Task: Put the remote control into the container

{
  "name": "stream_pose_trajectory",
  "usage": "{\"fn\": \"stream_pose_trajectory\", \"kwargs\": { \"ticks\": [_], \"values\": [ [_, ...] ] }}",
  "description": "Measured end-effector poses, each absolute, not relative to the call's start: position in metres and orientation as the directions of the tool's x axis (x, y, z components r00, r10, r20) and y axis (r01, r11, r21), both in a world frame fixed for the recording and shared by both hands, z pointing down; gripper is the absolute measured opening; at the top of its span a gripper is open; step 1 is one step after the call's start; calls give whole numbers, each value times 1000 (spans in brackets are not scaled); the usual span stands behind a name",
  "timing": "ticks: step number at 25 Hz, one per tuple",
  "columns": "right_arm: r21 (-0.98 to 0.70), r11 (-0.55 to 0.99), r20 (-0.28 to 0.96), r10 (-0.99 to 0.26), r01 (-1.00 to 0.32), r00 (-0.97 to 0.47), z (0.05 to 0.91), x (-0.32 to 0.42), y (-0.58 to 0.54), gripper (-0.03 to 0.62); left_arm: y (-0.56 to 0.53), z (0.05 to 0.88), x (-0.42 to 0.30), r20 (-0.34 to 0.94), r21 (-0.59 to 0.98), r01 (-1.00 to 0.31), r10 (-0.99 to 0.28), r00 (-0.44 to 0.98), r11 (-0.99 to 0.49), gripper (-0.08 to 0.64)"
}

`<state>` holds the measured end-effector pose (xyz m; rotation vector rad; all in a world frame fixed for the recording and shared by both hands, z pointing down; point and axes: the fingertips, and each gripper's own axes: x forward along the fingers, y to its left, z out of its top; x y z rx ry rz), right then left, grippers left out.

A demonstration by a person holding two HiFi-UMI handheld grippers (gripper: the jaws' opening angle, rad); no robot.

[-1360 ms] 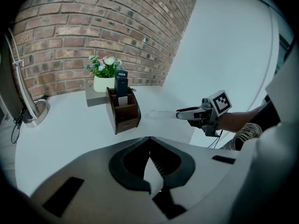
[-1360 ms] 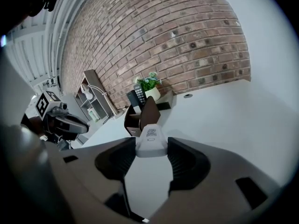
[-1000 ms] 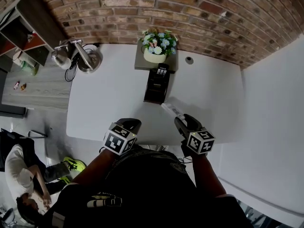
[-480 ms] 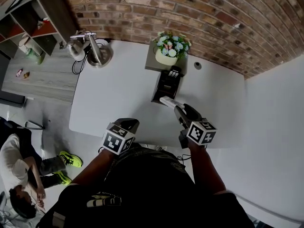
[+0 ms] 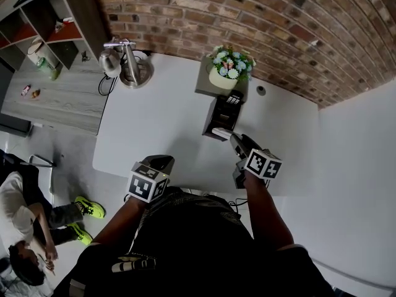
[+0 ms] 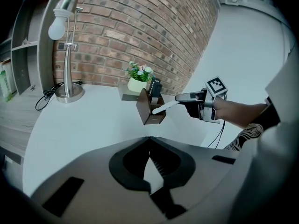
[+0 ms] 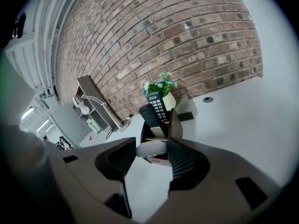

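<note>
My right gripper has its fingers grasping the white remote control, tip at the brown container's near rim. Left gripper: fingers clenched, empty, over the table edge.

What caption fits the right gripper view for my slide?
Right gripper holds a white remote control at the brown container already holding a black remote.

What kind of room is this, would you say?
Probably an office or home workspace: a white desk set against a brick wall, with a desk lamp and open shelving alongside.
</note>
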<state>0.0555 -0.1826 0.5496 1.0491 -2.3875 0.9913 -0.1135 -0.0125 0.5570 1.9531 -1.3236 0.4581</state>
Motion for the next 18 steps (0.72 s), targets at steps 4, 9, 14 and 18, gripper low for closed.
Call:
{"fn": "stream_pose_trajectory", "kwargs": {
  "ticks": [4,9,14,18],
  "values": [
    [-556,327,580,-505,-764,-639,561,54,-187,216,-6,558,-122,637,364,-909,-657,403,-204,6],
    [-610,193,597,-525,-768,-606,574,49,-193,216,3,561,-138,636,364,-913,-668,388,-184,6],
    [-643,231,494,-603,-730,-626,556,37,-205,218,12,558,-155,628,374,-910,-674,389,-176,5],
    [-585,297,486,-617,-755,-619,549,34,-199,218,17,558,-165,624,375,-910,-679,388,-175,5]
  ]
}}
